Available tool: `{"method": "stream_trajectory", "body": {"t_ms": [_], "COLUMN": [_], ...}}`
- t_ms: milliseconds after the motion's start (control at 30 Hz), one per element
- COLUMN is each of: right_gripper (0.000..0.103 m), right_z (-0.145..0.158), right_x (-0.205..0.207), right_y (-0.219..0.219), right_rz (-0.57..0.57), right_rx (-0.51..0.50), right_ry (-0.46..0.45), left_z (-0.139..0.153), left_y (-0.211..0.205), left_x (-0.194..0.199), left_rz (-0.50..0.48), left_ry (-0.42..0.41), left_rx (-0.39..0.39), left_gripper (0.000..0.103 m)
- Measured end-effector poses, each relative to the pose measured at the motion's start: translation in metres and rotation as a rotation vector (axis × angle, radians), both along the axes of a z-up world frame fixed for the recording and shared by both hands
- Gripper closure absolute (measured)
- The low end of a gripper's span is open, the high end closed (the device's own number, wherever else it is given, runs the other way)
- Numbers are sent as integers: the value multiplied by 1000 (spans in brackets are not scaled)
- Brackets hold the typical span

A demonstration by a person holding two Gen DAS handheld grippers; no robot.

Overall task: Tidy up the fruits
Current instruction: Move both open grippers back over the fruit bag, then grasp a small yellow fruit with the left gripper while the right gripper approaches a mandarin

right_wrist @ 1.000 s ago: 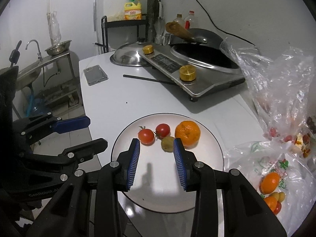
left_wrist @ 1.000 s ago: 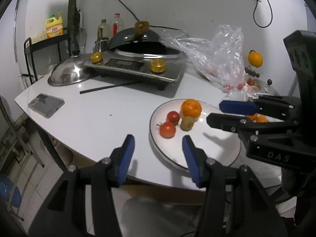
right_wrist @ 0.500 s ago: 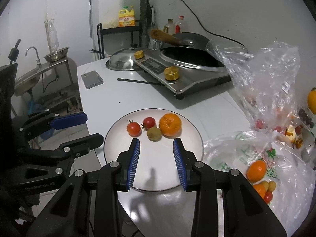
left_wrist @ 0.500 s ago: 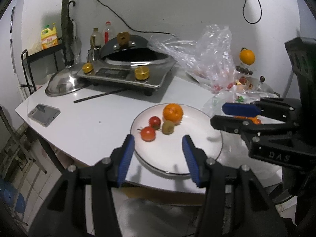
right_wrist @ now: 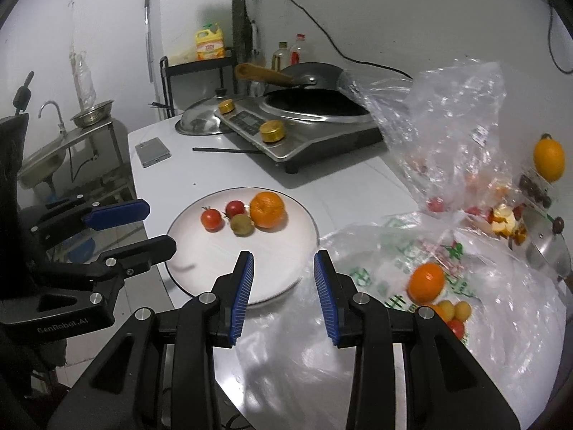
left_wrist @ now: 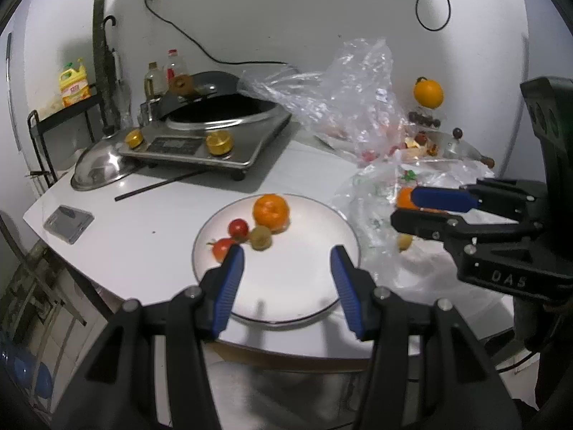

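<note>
A white plate (left_wrist: 308, 286) (right_wrist: 200, 258) on the white table holds an orange (left_wrist: 271, 209) (right_wrist: 267, 210), two red tomatoes (left_wrist: 238, 228) (right_wrist: 211, 219) and a small brown-green fruit (left_wrist: 260, 238) (right_wrist: 242, 224). A clear plastic bag (right_wrist: 412, 251) right of the plate holds another orange (right_wrist: 427, 282) and small yellow and red fruits (right_wrist: 453, 310). My left gripper (left_wrist: 286, 279) is open and empty over the plate's near edge. My right gripper (right_wrist: 283, 286) is open and empty over the plate's right rim, beside the bag; it also shows in the left wrist view (left_wrist: 404, 208).
An induction cooker with a black wok (left_wrist: 218, 122) (right_wrist: 311, 107), a steel lid (left_wrist: 96, 168), a black chopstick (left_wrist: 157, 186) and a phone (left_wrist: 68, 218) lie at the back left. A second crumpled bag (right_wrist: 447, 125) and a bowl of fruit scraps (right_wrist: 508, 218) stand at the right.
Both grippers have pulled back and swung right; the plate now sits further left and the fruit bag has come into fuller view. Both stay open and empty.
</note>
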State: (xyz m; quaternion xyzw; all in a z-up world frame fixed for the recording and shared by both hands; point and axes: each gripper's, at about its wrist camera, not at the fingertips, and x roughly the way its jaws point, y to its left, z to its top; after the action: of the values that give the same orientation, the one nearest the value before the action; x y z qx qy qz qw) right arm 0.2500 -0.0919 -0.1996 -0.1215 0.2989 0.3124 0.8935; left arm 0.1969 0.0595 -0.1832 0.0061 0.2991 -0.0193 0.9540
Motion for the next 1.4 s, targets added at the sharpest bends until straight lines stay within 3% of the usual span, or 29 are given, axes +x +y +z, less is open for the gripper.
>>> {"method": "stream_trajectory", "body": {"t_ms": [700,1400], "right_gripper": [65,66], "right_z": [-1,-20], "right_x": [3,23], "right_y": [-89,-152], "right_rz": [-128,-211], "right_rx": [51,76], "right_ry": [-1,36], "left_z": [3,-17], "left_y": [-78,-142], "left_x": [14,40], "left_rz": [-120,-227], "left_ry": [10,55], "left_rx": [59,104], "left_gripper": [51,51]}}
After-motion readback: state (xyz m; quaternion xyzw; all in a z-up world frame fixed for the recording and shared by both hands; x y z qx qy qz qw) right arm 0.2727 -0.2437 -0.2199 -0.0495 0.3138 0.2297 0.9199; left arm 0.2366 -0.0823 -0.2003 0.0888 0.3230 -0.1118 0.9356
